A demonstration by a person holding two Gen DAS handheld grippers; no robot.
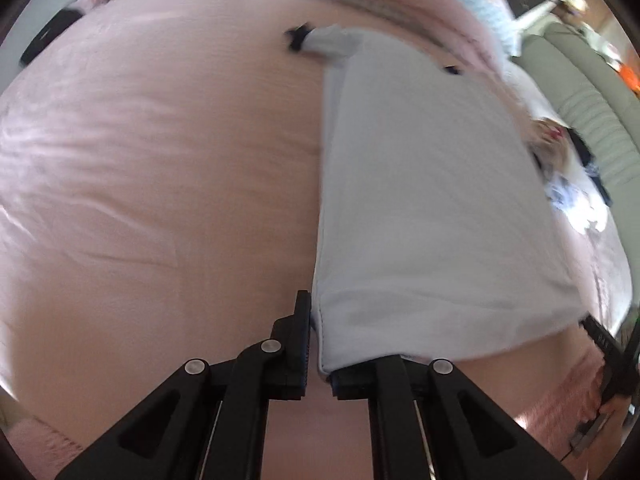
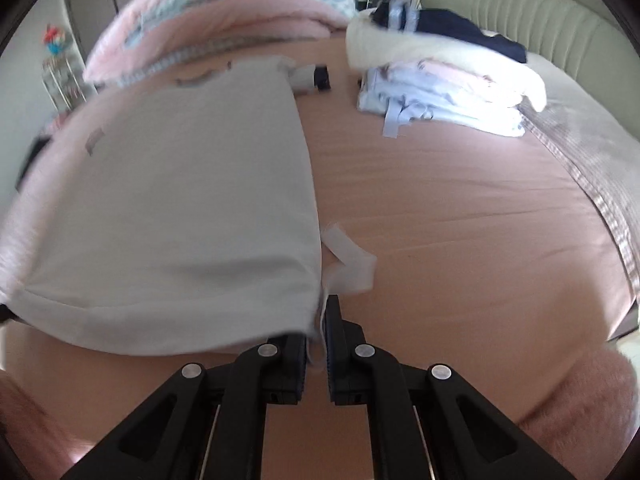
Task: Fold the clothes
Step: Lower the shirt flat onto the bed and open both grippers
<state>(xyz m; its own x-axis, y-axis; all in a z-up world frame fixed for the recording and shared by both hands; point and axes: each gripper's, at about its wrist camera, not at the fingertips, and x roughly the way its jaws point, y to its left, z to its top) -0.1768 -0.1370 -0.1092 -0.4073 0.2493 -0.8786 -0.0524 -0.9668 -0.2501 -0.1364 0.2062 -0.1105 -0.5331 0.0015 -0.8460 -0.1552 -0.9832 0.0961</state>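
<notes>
A pale grey garment (image 1: 432, 200) lies folded lengthwise on a pink bedsheet (image 1: 160, 168), a black-cuffed sleeve (image 1: 320, 42) sticking out at its far end. My left gripper (image 1: 316, 344) is shut on the garment's near left corner. In the right wrist view the same garment (image 2: 180, 208) fills the left half, and my right gripper (image 2: 318, 344) is shut on its near right corner, where white care labels (image 2: 352, 256) hang out. The near hem is lifted between both grippers; the picture is motion-blurred.
A stack of folded pale clothes (image 2: 448, 92) with a dark item on top sits at the far right of the bed. Pink and checked bedding (image 2: 224, 24) is piled at the back. A beige padded headboard (image 2: 540, 12) borders the right side.
</notes>
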